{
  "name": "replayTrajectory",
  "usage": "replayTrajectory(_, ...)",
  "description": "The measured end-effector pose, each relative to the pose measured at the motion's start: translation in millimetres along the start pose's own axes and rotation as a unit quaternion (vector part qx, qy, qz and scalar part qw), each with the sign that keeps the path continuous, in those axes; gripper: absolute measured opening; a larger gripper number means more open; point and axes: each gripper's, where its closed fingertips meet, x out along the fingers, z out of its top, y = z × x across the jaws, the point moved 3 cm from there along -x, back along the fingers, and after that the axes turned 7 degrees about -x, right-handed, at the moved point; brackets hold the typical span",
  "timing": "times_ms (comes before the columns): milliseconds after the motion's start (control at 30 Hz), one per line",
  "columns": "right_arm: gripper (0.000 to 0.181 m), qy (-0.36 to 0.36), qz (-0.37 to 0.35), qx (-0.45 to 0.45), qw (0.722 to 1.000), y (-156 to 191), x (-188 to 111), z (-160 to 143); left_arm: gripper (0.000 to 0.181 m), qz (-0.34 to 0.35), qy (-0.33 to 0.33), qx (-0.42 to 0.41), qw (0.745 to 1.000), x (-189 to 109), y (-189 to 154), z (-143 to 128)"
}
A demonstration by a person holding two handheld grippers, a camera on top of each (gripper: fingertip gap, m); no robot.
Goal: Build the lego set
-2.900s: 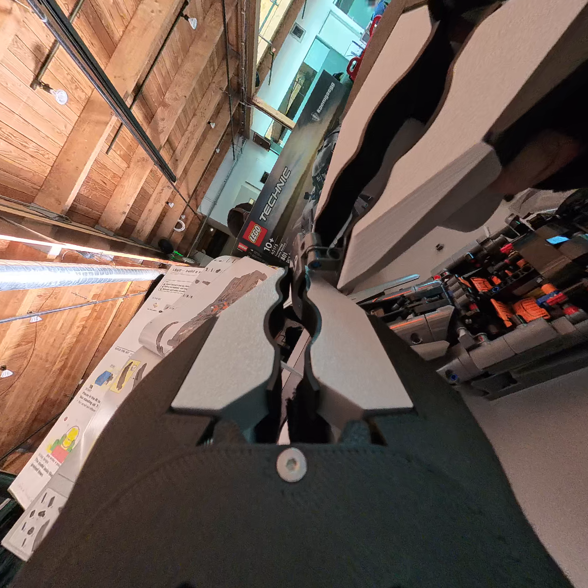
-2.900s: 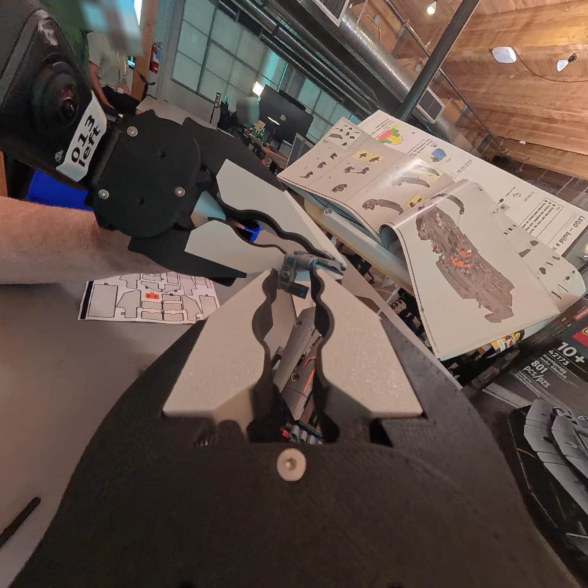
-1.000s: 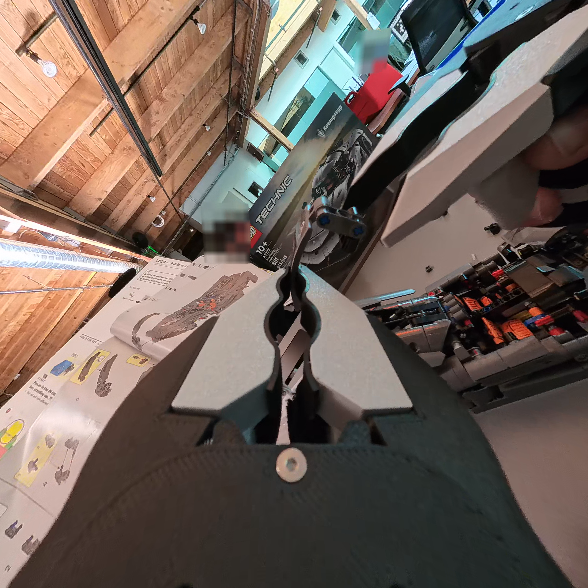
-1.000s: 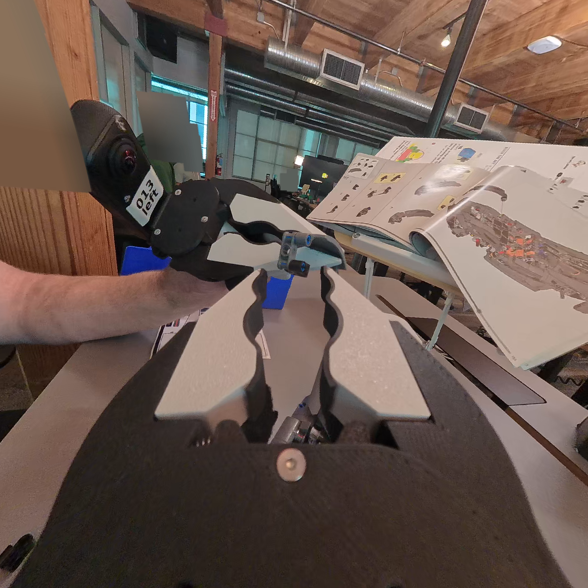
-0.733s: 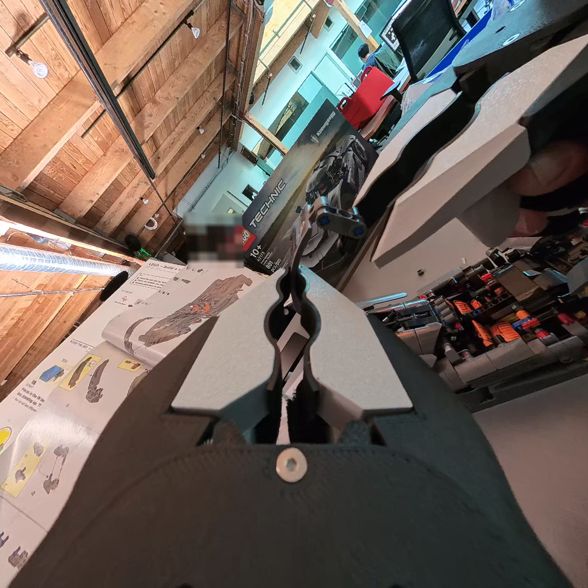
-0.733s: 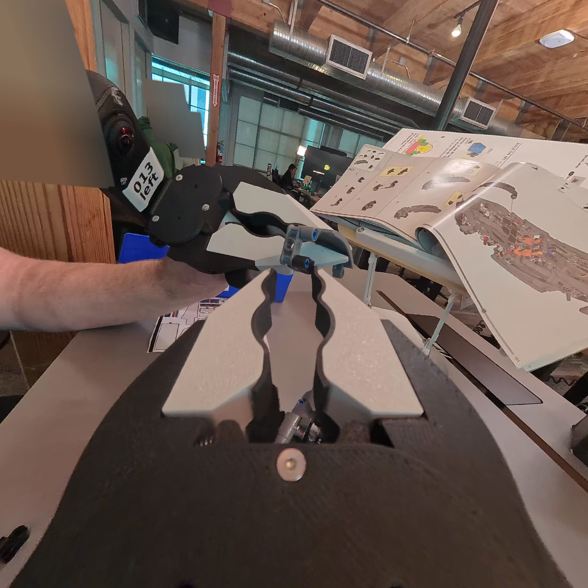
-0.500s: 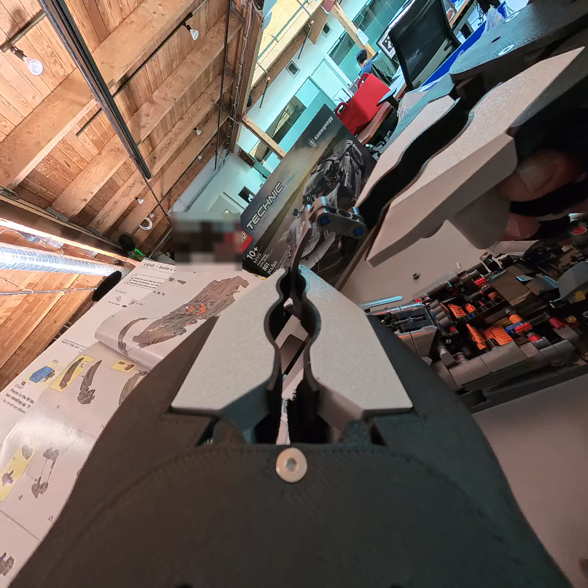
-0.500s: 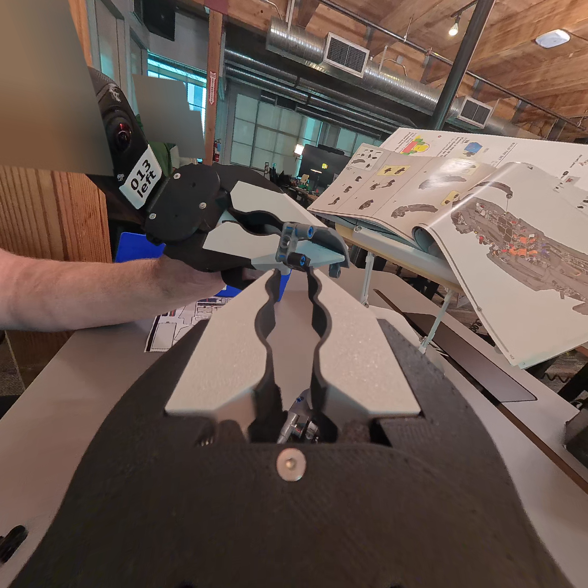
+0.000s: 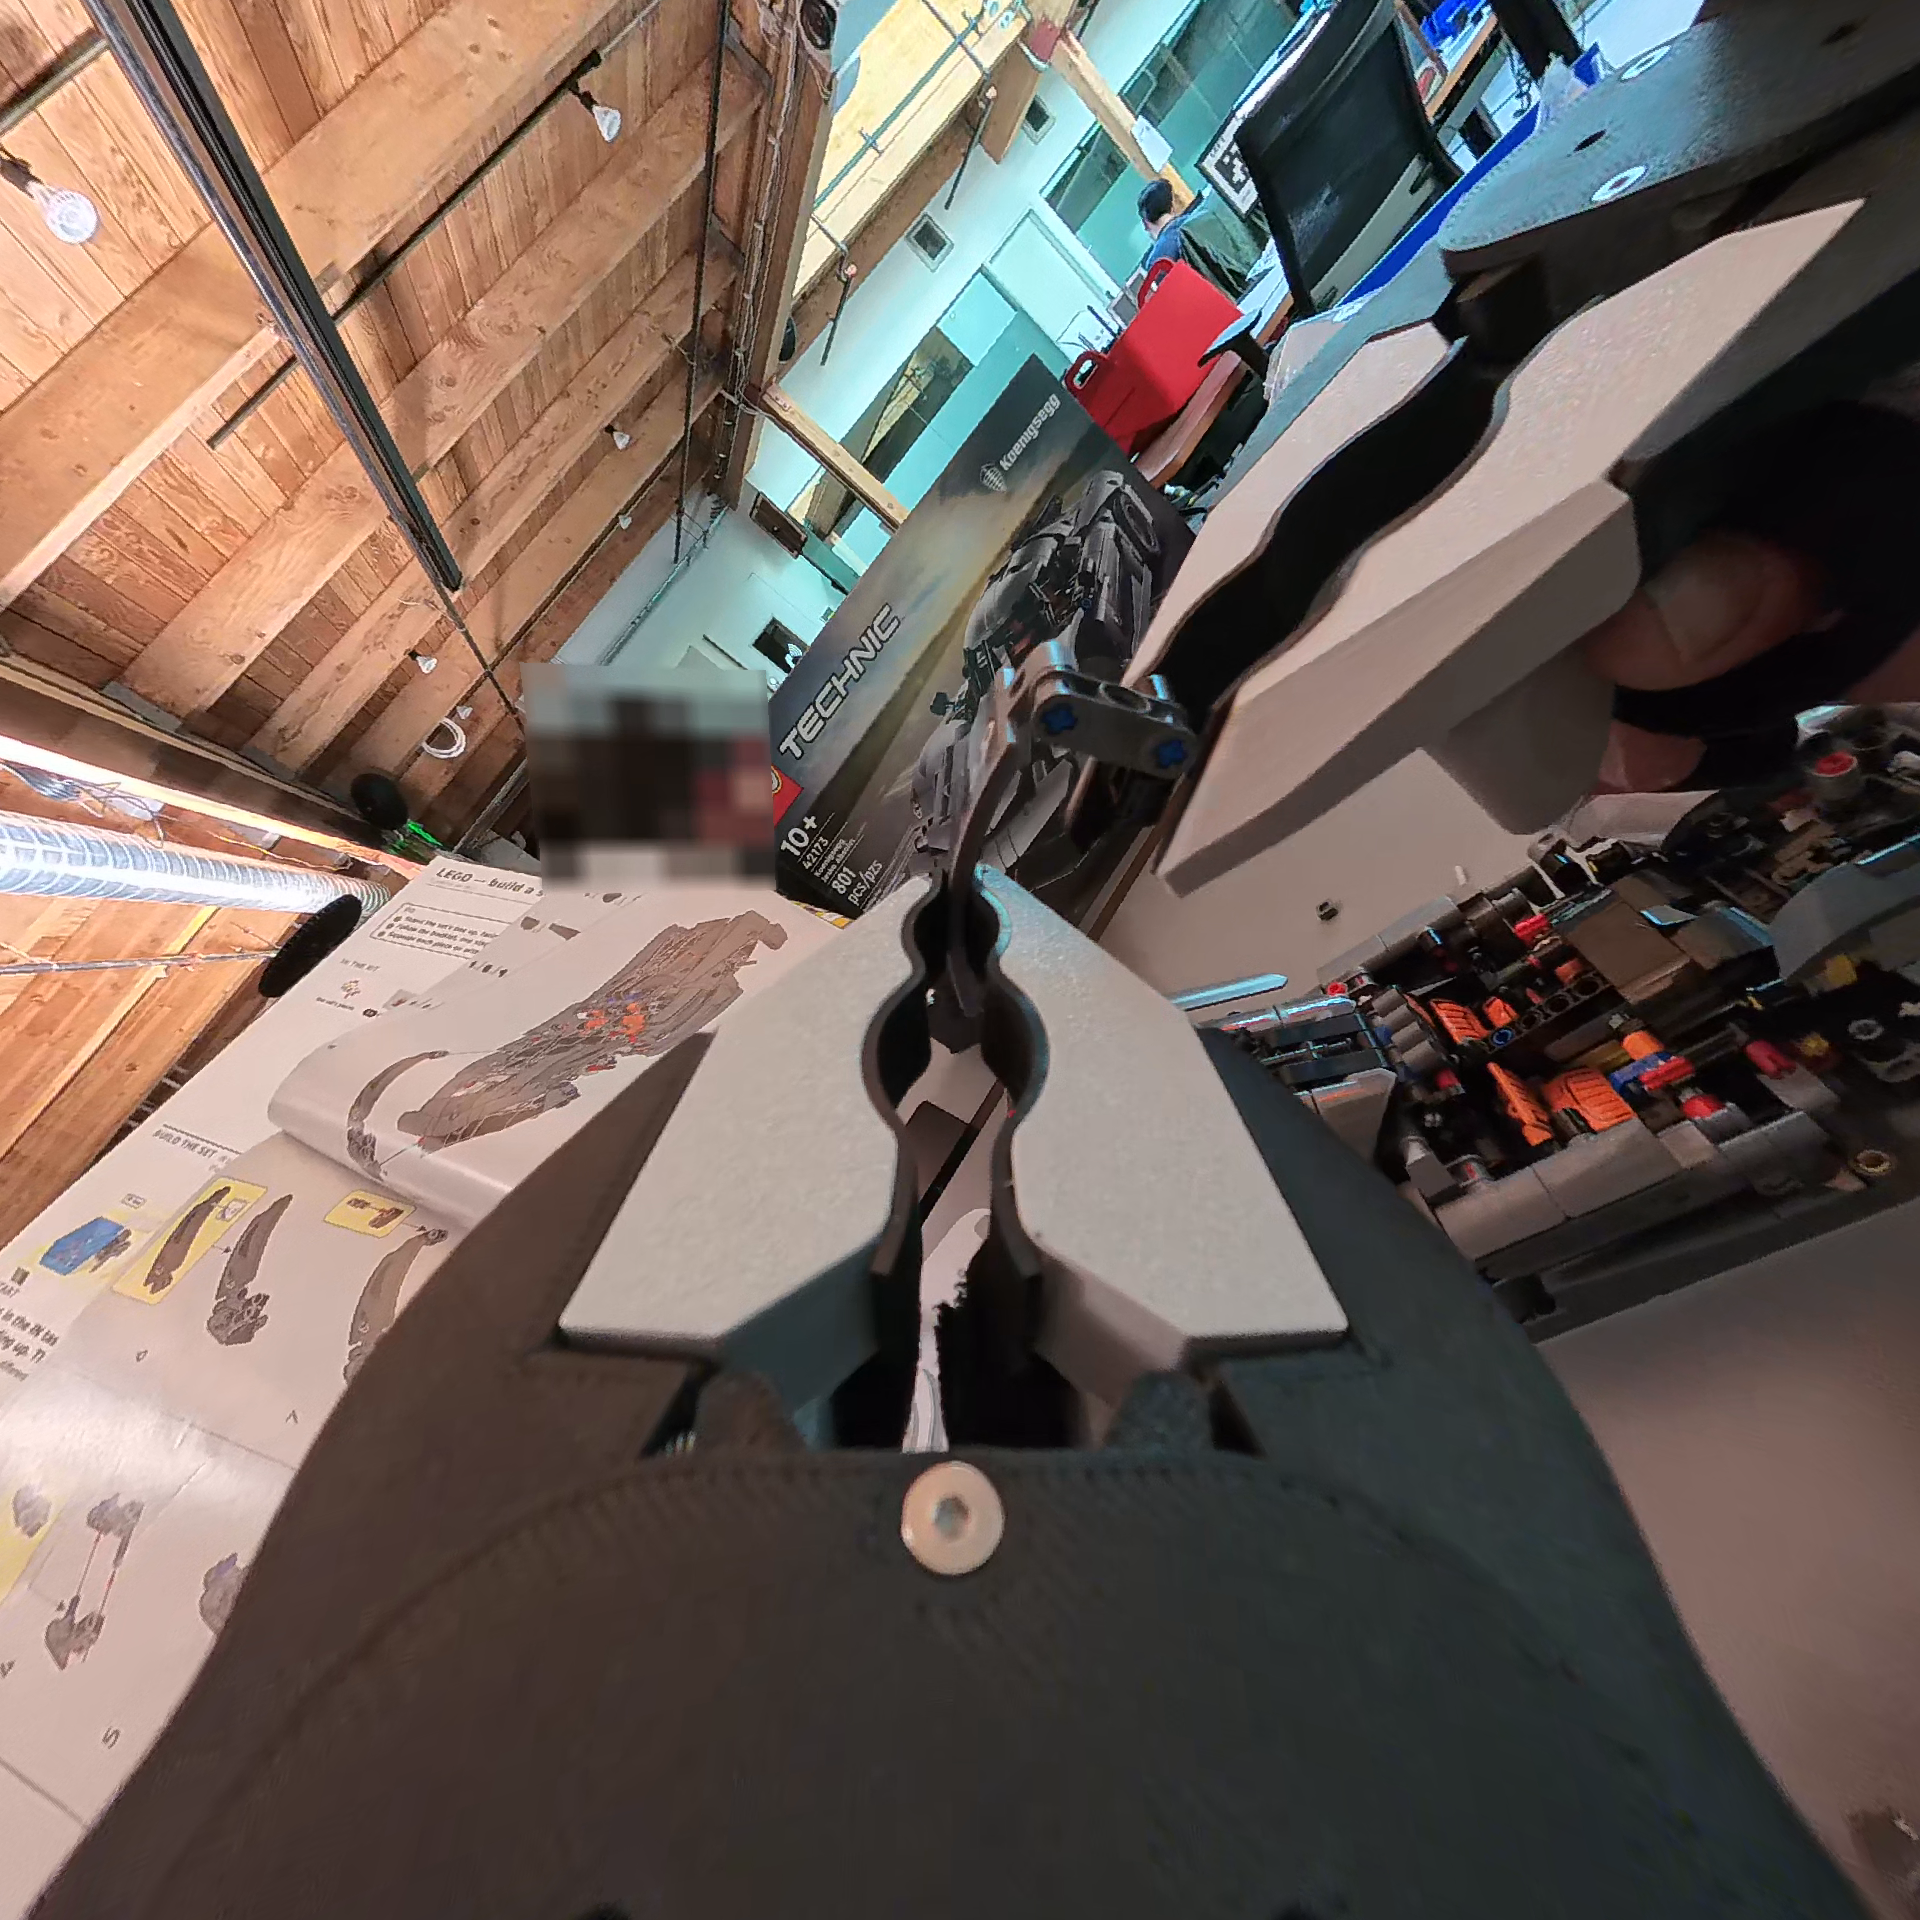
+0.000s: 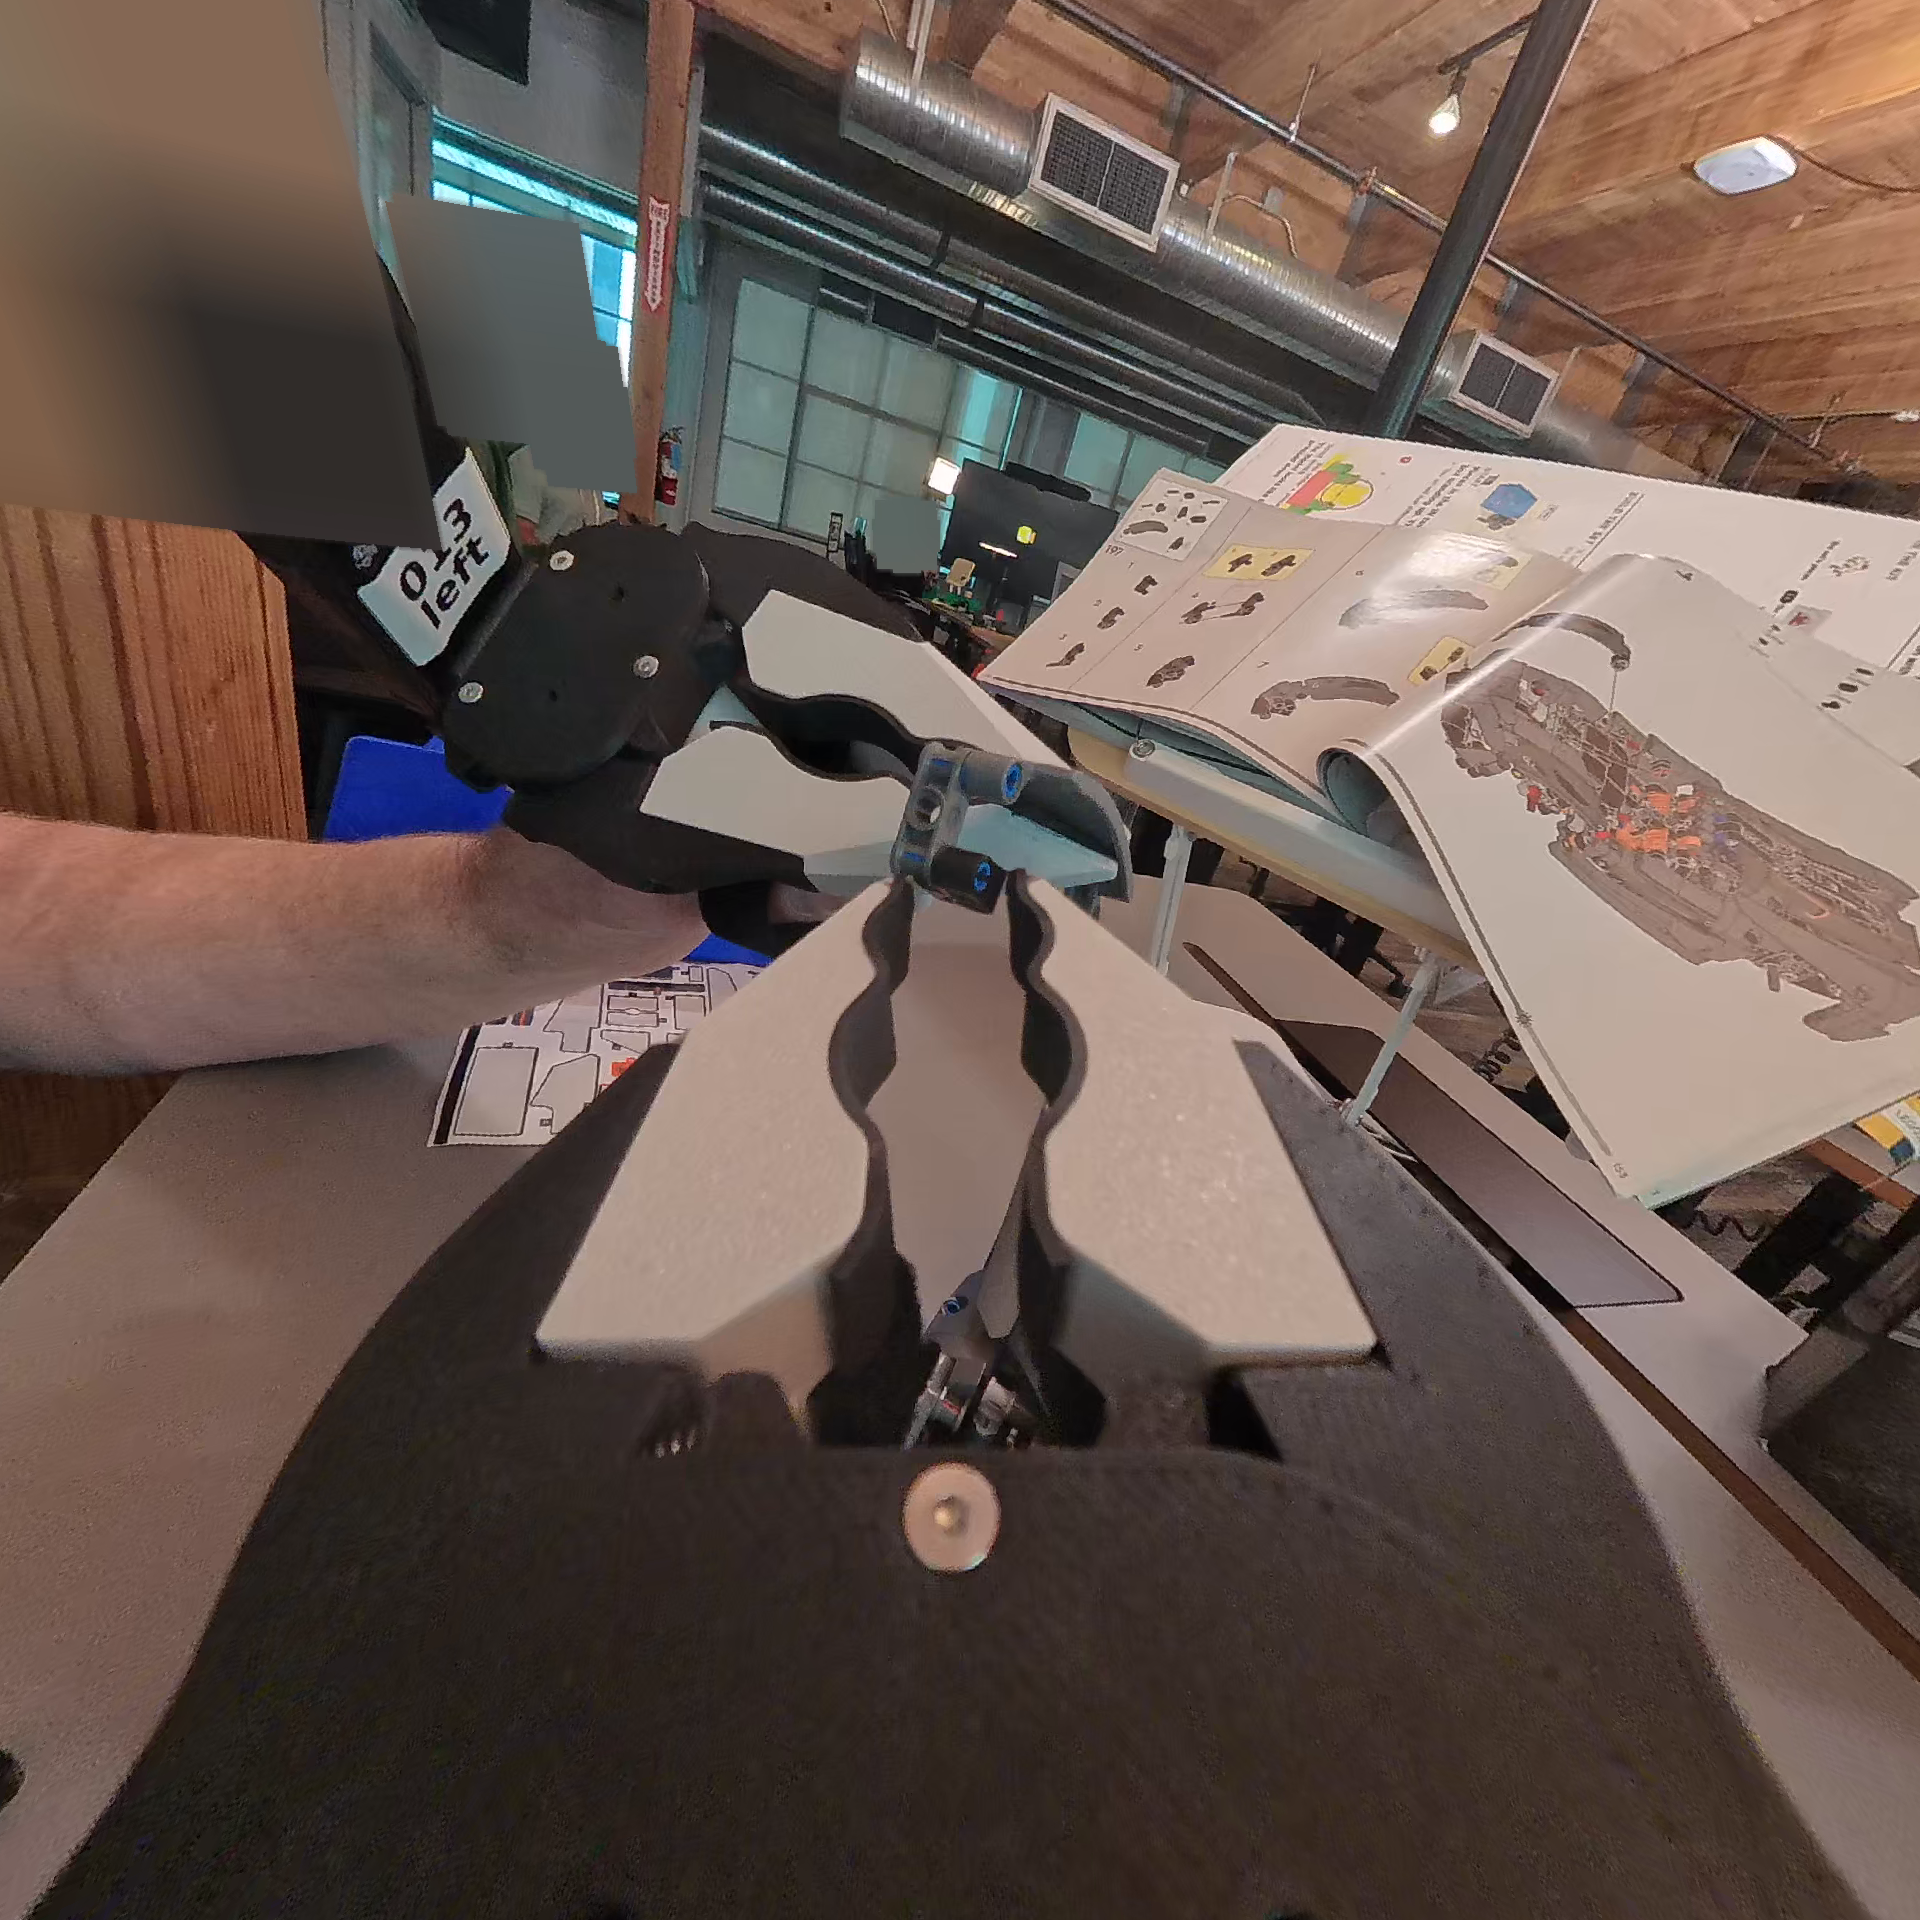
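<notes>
The left gripper (image 9: 961,914) is clamped narrow on a dark curved panel (image 9: 977,831), which rises from between its tips at the centre of the left wrist view. At the panel's top end sits a grey beam (image 9: 1112,717) with blue pins (image 9: 1057,717) in its holes, held in the air just left of the right gripper (image 9: 1351,582), which fills the upper right of that frame.

In the right wrist view the right gripper (image 10: 956,904) stands partly open, its tips just below the beam (image 10: 951,821), apparently at or just short of touching its lower end; it grips nothing. The left gripper (image 10: 1039,821) comes in from the left with the panel (image 10: 1081,805) in it.

The step in hand appears to be fitting or adjusting this small sub-assembly in mid-air. The next move likely calls for the right gripper to rise a little and close squarely on the beam, so it can be pressed or turned against the panel while the left gripper holds firm.

The half-built car (image 9: 1558,1049) lies on the table (image 9: 1714,1455) at the right of the left wrist view, the box (image 9: 935,696) stands behind it, and the open manual (image 10: 1507,727) is propped at the right of the right wrist view.
</notes>
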Motion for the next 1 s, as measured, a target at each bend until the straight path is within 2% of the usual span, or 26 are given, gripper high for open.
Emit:
replayTrajectory(700,0.011,-0.002,0.025,0.027,0.999,1.1,-2.6,0.1,0.0,0.0,-0.005,0.001,1.0,-0.8,-0.5,1.9)
replayTrajectory(1000,0.016,0.009,-0.01,-0.004,1.0,-3.1,-2.0,-0.9,0.0,0.012,0.019,-0.019,1.0,0.9,5.7,-4.2)
